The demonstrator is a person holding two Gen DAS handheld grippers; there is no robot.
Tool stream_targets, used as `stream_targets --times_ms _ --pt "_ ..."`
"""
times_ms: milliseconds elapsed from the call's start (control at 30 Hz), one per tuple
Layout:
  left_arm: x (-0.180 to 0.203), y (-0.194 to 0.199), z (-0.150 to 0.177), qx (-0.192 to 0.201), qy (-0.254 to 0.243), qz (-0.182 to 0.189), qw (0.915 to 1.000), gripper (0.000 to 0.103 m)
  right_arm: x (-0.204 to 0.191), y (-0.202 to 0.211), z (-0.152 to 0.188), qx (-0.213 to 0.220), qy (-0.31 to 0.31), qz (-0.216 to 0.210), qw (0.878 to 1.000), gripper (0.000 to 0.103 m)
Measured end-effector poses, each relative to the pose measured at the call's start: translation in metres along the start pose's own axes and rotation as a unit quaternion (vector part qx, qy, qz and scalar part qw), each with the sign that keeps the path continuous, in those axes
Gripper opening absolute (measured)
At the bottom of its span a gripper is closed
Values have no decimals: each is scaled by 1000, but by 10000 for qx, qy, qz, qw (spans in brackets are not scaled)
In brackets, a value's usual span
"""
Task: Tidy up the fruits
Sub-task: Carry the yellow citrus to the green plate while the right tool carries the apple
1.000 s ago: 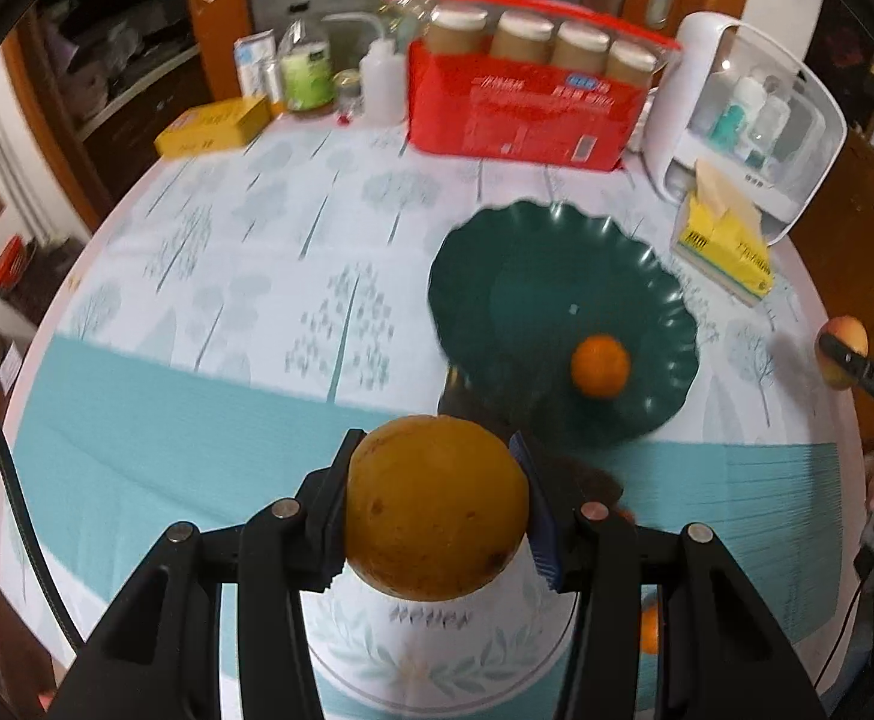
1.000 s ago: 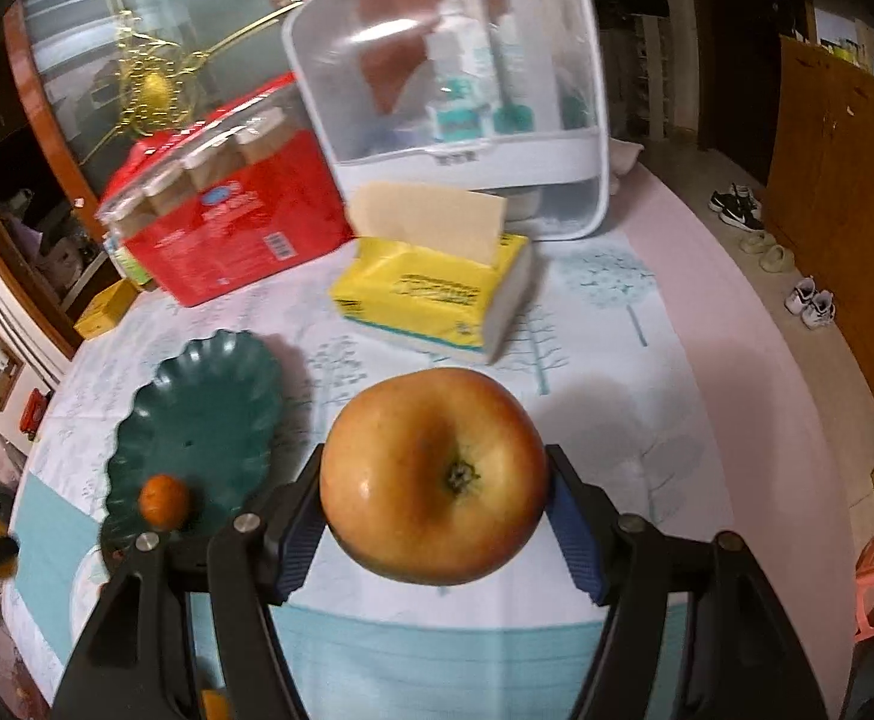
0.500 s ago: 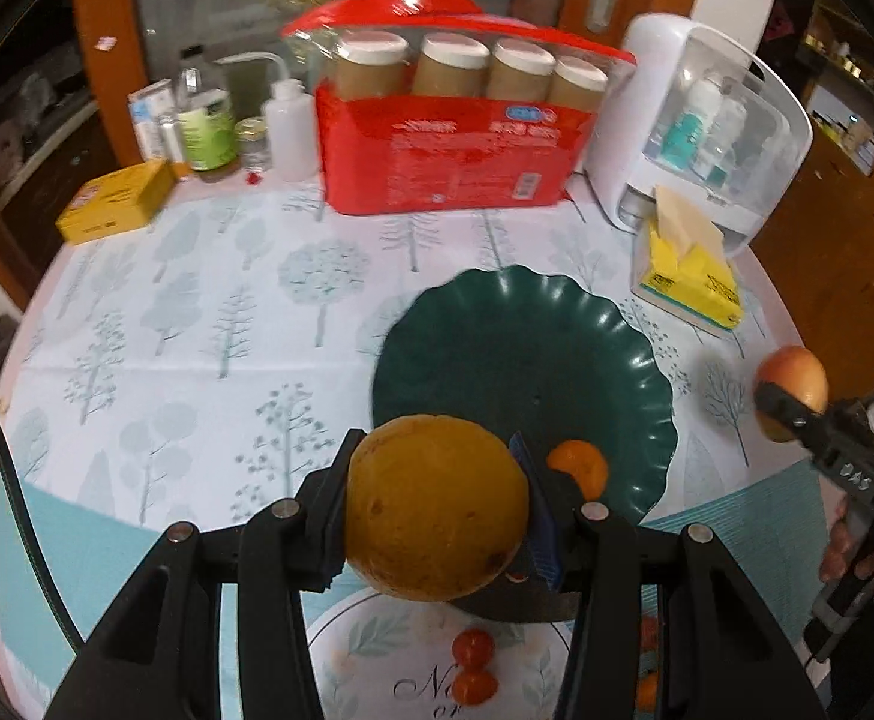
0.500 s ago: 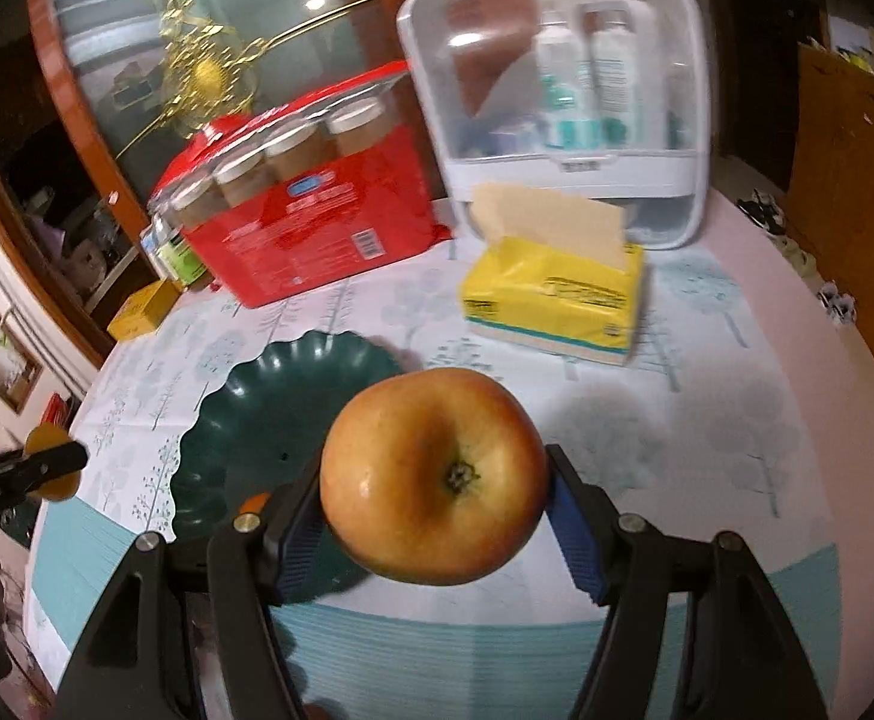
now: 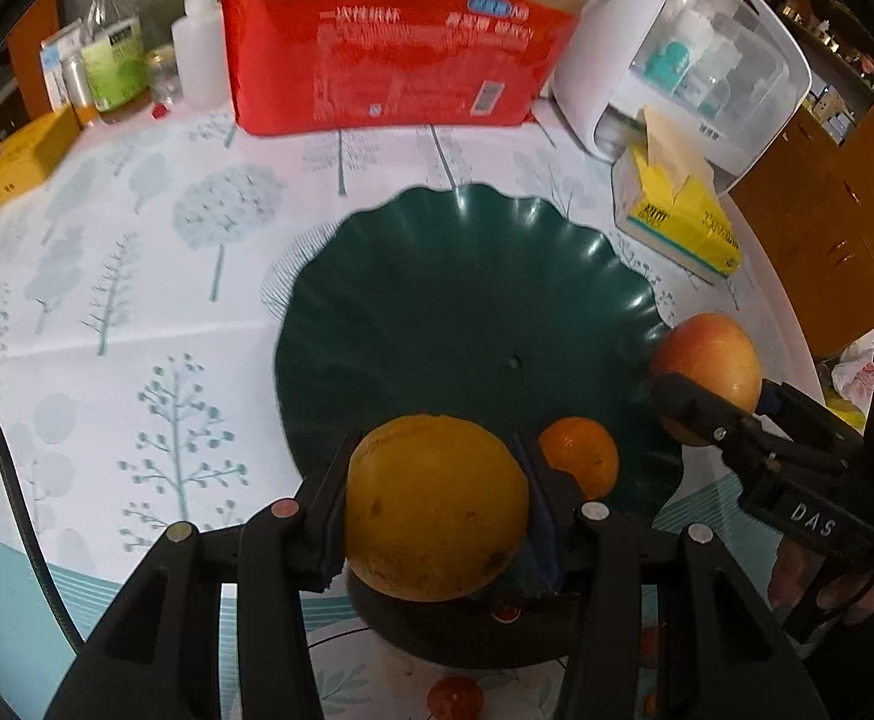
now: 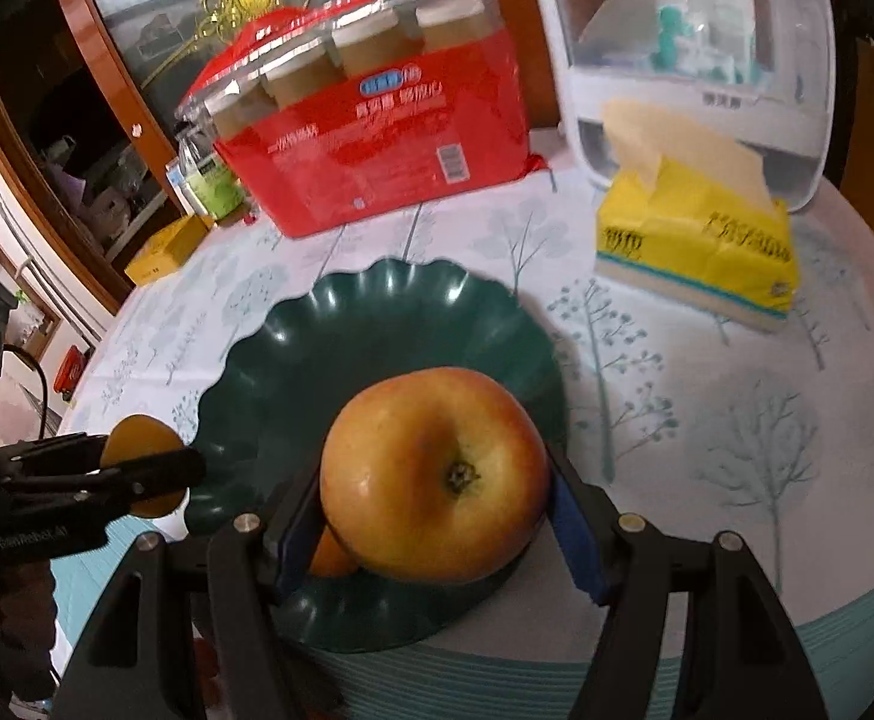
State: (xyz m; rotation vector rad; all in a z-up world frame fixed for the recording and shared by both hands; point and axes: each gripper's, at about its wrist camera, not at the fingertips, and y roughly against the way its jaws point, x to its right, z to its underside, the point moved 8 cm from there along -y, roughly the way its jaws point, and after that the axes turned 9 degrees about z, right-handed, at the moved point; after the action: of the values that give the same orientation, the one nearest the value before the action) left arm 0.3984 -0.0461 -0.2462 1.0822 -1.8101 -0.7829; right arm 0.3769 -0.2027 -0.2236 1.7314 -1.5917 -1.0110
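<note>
My left gripper (image 5: 431, 510) is shut on a large yellow-orange fruit (image 5: 434, 507), held over the near rim of the dark green scalloped plate (image 5: 466, 300). A small orange (image 5: 580, 456) lies in the plate just right of it. My right gripper (image 6: 434, 510) is shut on a red-yellow apple (image 6: 434, 474), held over the plate's near edge (image 6: 377, 324). The apple also shows in the left wrist view (image 5: 709, 366) at the plate's right rim. The left gripper with its fruit (image 6: 137, 462) shows at the left in the right wrist view.
A red pack of cups (image 5: 395, 54), a white lidded box (image 5: 688, 60) and a yellow tissue pack (image 5: 676, 216) stand behind the plate. Bottles (image 5: 113, 60) and a yellow box (image 5: 17, 168) are at the back left. Small red fruits (image 5: 454, 696) lie on a white mat below.
Both grippers have moved toward the green plate with their fruits still held. The plate now fills the middle of both views and the apple is over its edge.
</note>
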Motion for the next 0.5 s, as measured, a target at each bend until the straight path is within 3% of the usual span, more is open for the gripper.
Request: stream_targets --times_ms 200,333,500 --pt "-1 -9 1 -66 7 42 10000 49 -4 -13 7 -228 10 10 9997 68" --pt "2 -2 -4 72 61 127 9999 79 -3 -14 5 -243 -78 -40 9997 73" --pt "4 11 -2 79 122 47 9999 81 -3 8 -7 102 139 138 9998 75"
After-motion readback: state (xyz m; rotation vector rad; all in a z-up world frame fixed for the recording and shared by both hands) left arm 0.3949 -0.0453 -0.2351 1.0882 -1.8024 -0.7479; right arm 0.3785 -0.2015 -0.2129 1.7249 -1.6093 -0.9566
